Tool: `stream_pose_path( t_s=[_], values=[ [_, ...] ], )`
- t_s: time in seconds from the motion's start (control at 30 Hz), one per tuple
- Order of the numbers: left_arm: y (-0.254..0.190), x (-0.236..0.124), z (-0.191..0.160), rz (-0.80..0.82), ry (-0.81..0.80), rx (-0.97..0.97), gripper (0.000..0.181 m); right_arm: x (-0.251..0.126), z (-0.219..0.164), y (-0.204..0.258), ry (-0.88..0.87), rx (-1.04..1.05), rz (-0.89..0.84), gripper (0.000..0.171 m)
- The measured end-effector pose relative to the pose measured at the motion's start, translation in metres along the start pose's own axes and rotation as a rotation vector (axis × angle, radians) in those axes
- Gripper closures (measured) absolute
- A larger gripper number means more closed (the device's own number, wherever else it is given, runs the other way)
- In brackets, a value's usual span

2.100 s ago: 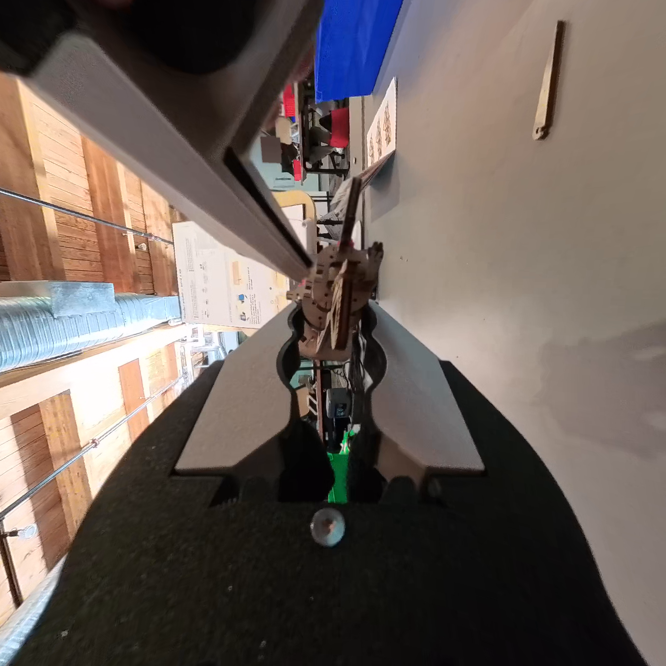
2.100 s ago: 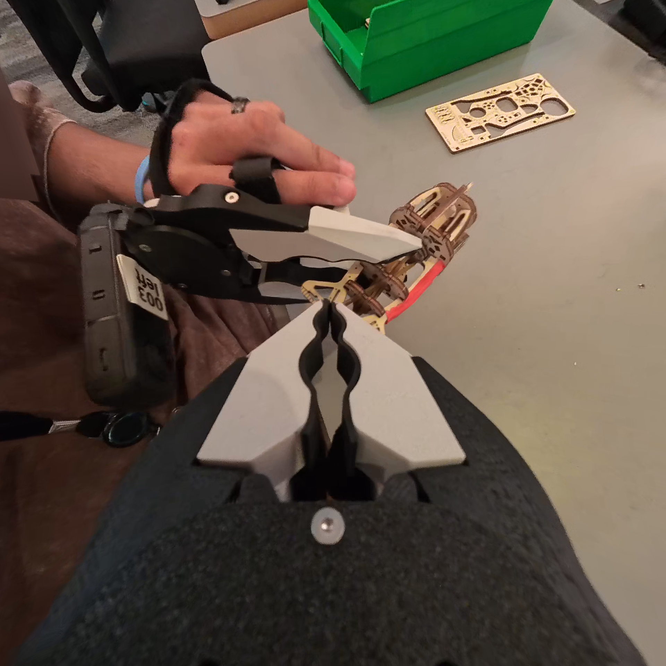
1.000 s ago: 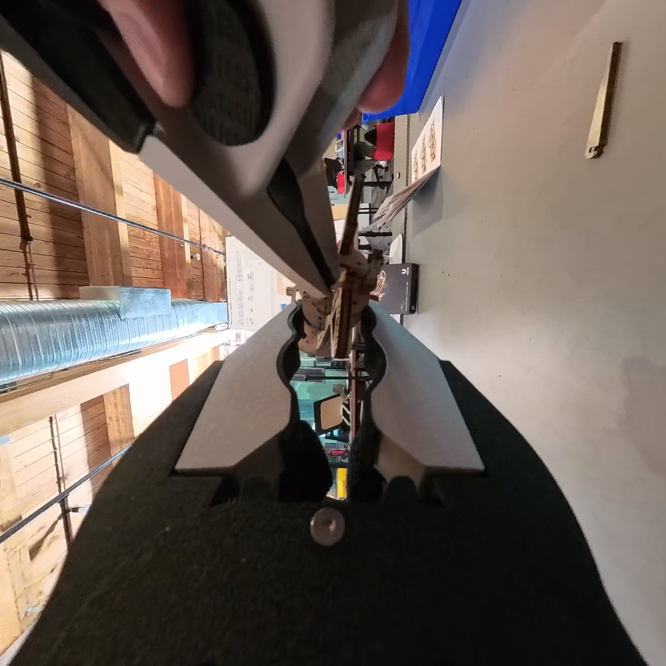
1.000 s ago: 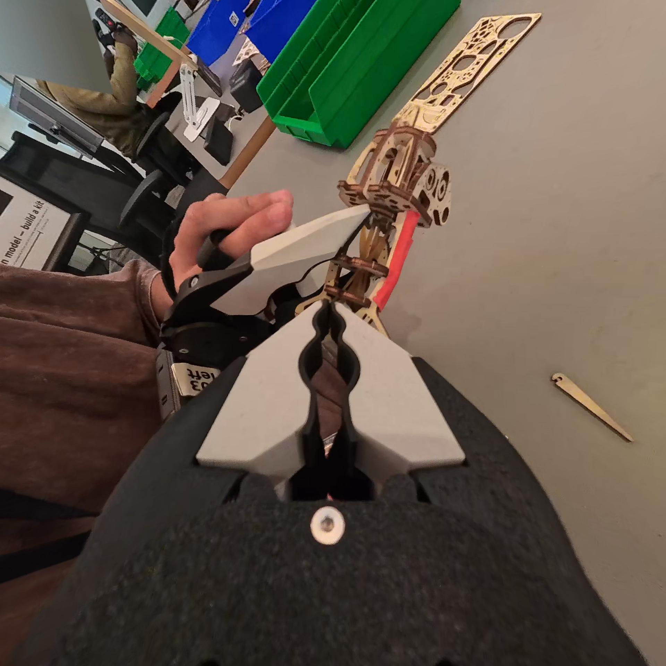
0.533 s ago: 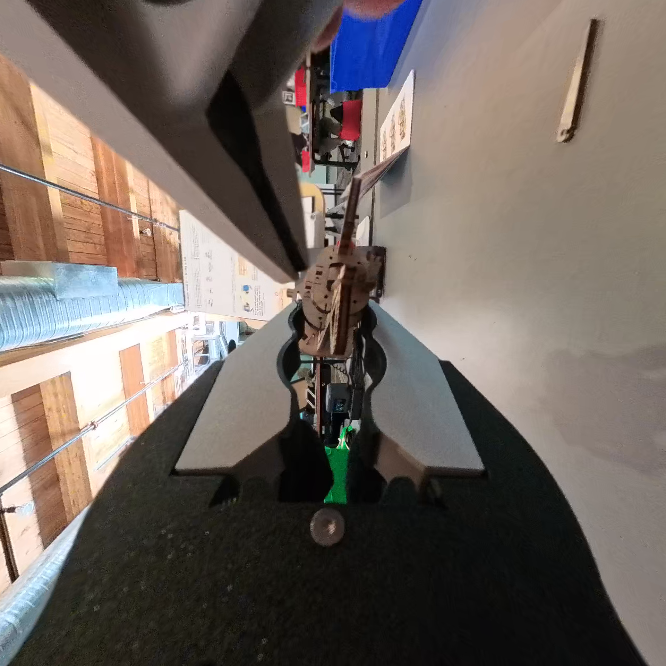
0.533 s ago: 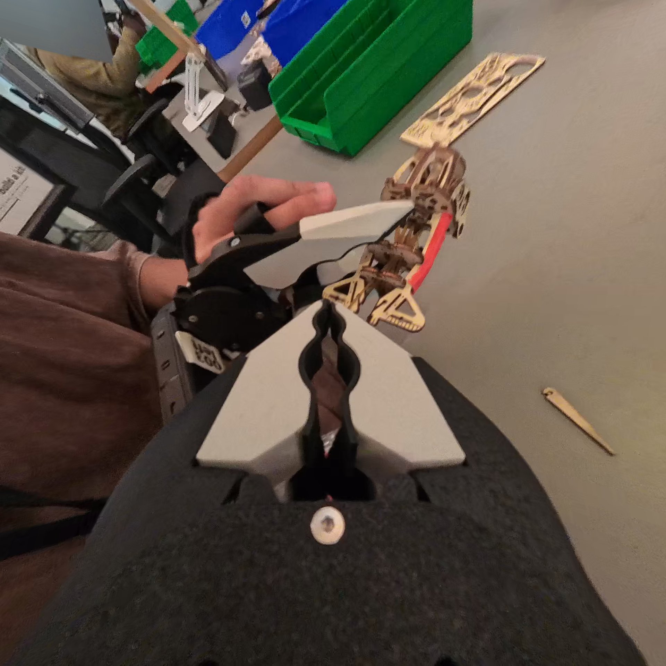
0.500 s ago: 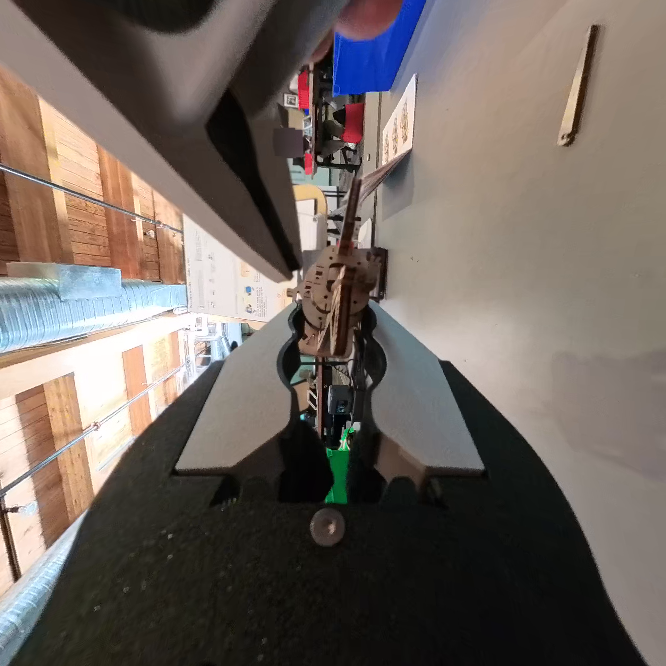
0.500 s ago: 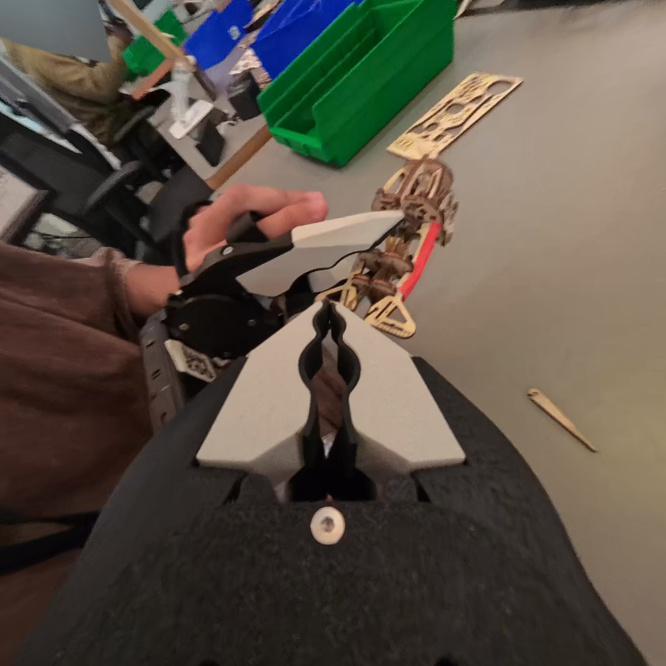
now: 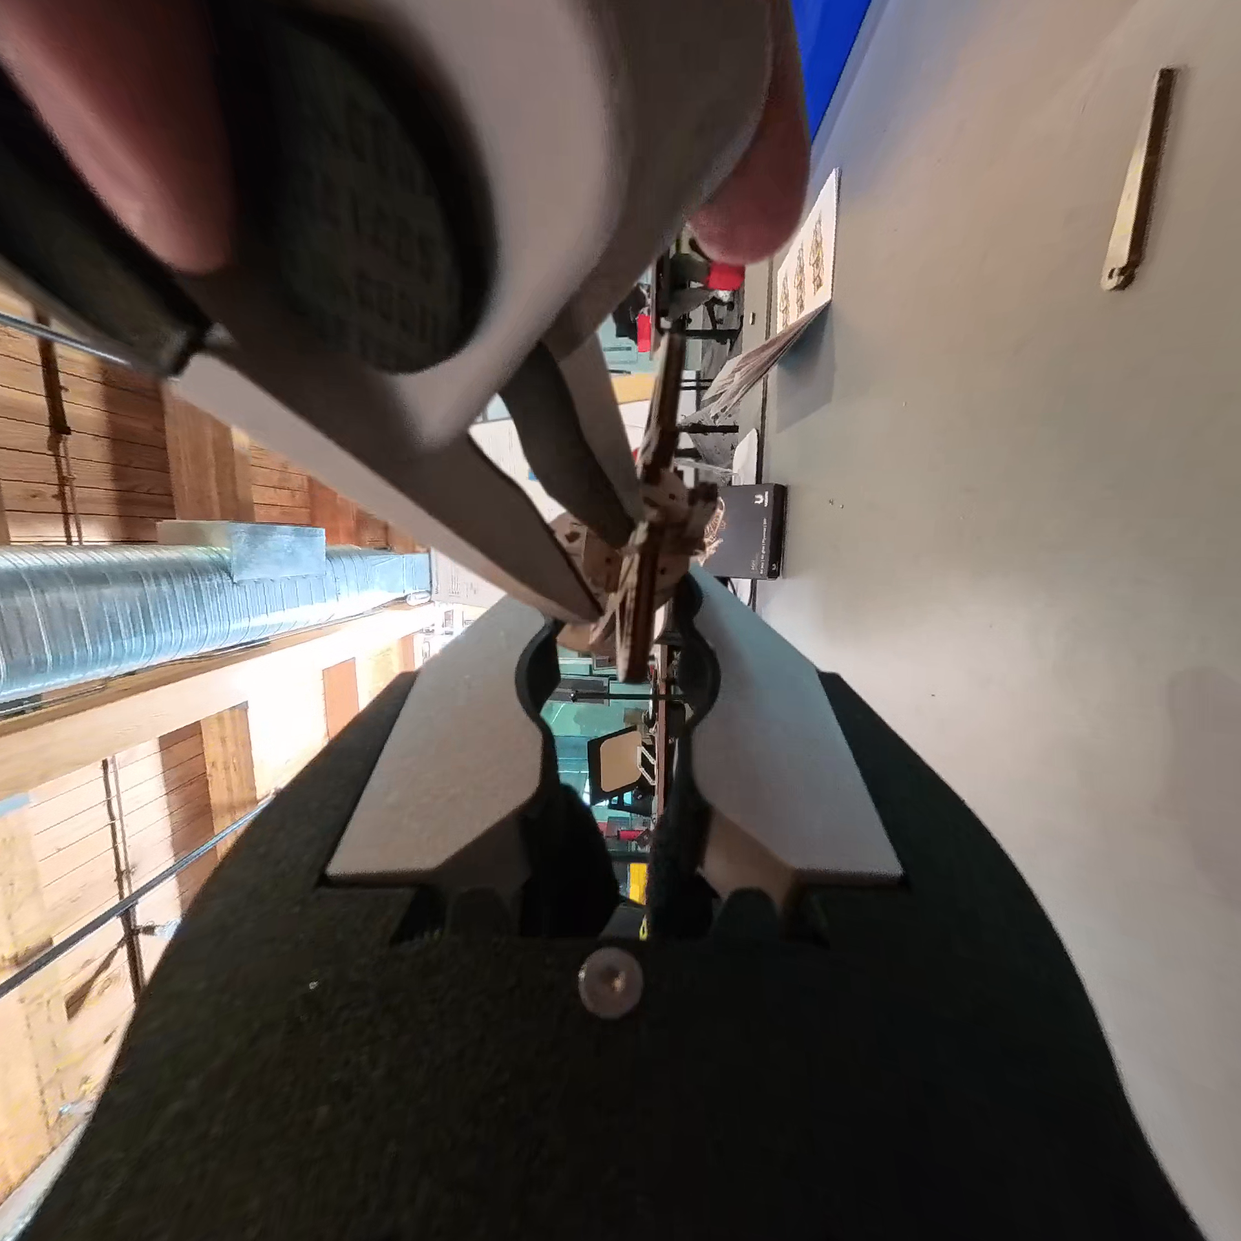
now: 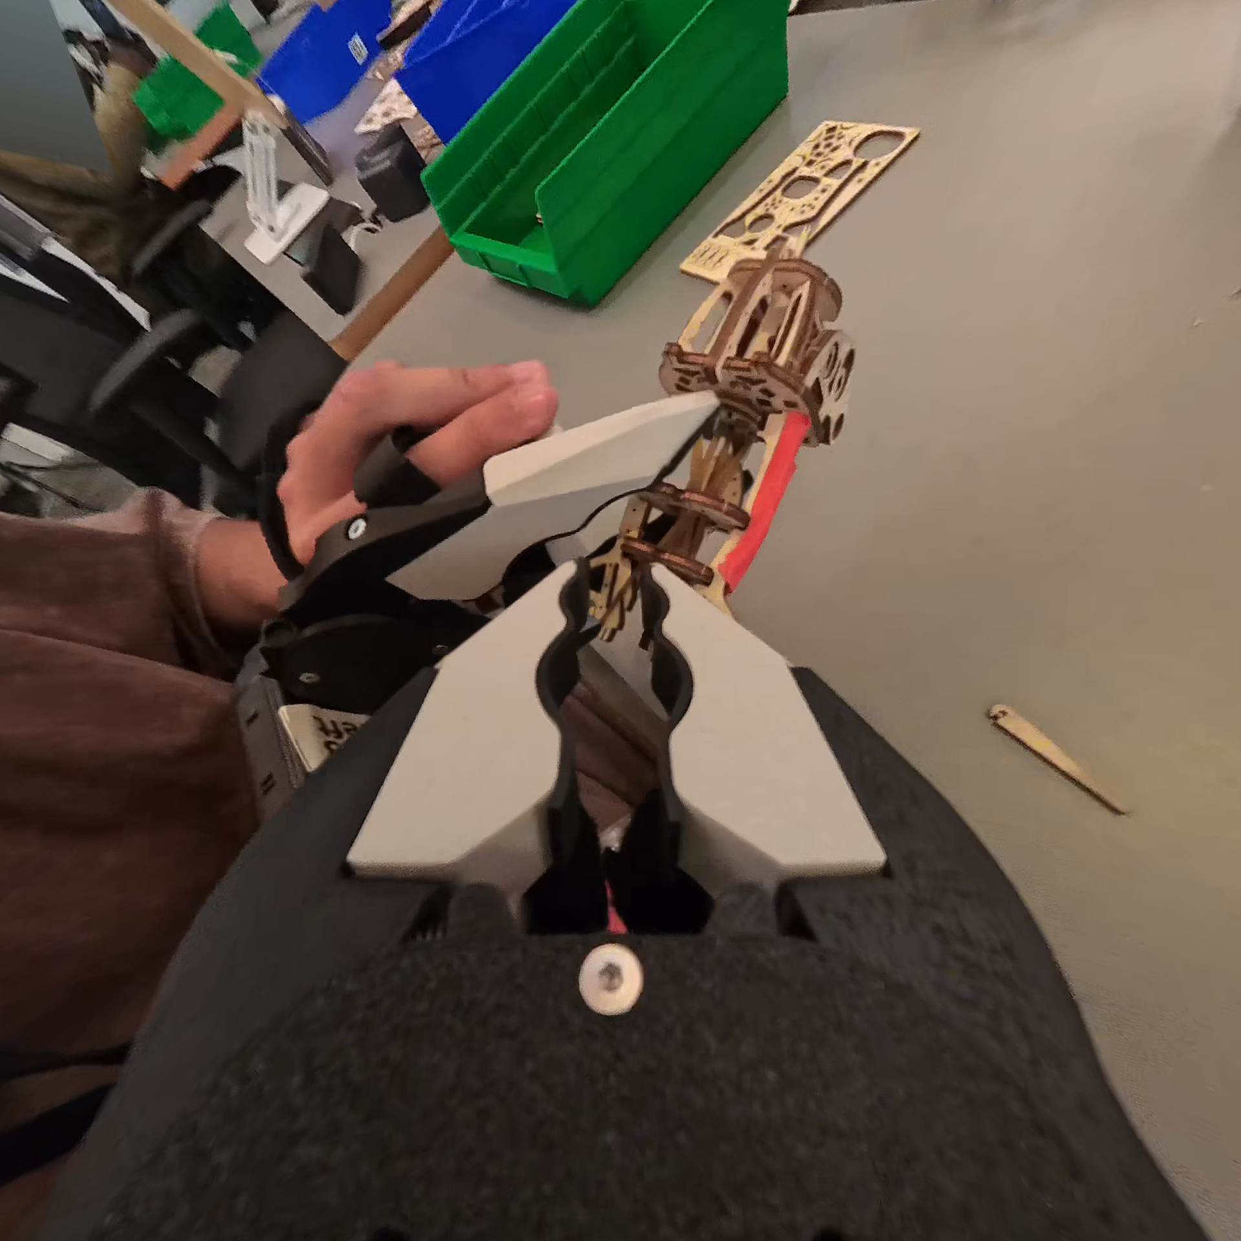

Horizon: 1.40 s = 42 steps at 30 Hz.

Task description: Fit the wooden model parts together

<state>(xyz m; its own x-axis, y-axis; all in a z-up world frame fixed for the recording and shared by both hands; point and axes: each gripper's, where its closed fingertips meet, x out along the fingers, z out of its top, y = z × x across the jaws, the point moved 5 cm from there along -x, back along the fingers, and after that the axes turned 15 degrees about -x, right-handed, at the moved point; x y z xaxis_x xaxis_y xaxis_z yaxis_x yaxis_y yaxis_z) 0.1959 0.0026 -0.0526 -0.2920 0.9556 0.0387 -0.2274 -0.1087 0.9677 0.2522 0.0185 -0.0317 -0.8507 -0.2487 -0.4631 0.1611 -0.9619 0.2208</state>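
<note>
The wooden model is held in the air above the grey bench, between the 2 tools. It is a lattice of pale laser-cut plywood with dark brown rings, a cage-like head at the far end and a red strip along its right side.

The left tool comes in from the left in the right wrist view, a hand wrapped round its handle, and its grey fingers are clamped on the model just under the cage head. In the left wrist view the same tool is closed on a thin plate of the model, seen edge-on.

The right tool stands at the model's near end with a narrow gap between its tips; the plywood tail sits in that gap, but whether the pads press on it cannot be told. In the left wrist view the right tool reaches down from the upper left, its 2 tips meeting the model.

On the bench lie a loose pointed wooden strip to the right, well apart from the model, a cut-out plywood sheet beyond it, and a green bin next to that sheet.
</note>
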Motion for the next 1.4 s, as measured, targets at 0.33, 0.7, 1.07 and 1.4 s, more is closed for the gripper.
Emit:
stream_pose_path(
  t_s=[0.33, 0.7, 1.07, 1.4],
  values=[
    [-0.006, 0.000, 0.004, -0.020, 0.007, 0.001, 0.154, -0.001, -0.005, -0.002, 0.095, 0.009, -0.031, 0.165],
    [-0.006, -0.001, 0.005, -0.037, 0.016, -0.040, 0.154, -0.001, -0.009, -0.006, -0.010, 0.211, 0.146, 0.171],
    [-0.003, -0.004, 0.004, -0.067, -0.012, -0.105, 0.154, -0.016, -0.012, -0.015, -0.072, 0.233, 0.229, 0.171],
    [-0.011, -0.002, 0.000, -0.169, 0.038, -0.197, 0.154, -0.017, -0.021, -0.008, -0.031, 0.135, 0.205, 0.171]
  ],
)
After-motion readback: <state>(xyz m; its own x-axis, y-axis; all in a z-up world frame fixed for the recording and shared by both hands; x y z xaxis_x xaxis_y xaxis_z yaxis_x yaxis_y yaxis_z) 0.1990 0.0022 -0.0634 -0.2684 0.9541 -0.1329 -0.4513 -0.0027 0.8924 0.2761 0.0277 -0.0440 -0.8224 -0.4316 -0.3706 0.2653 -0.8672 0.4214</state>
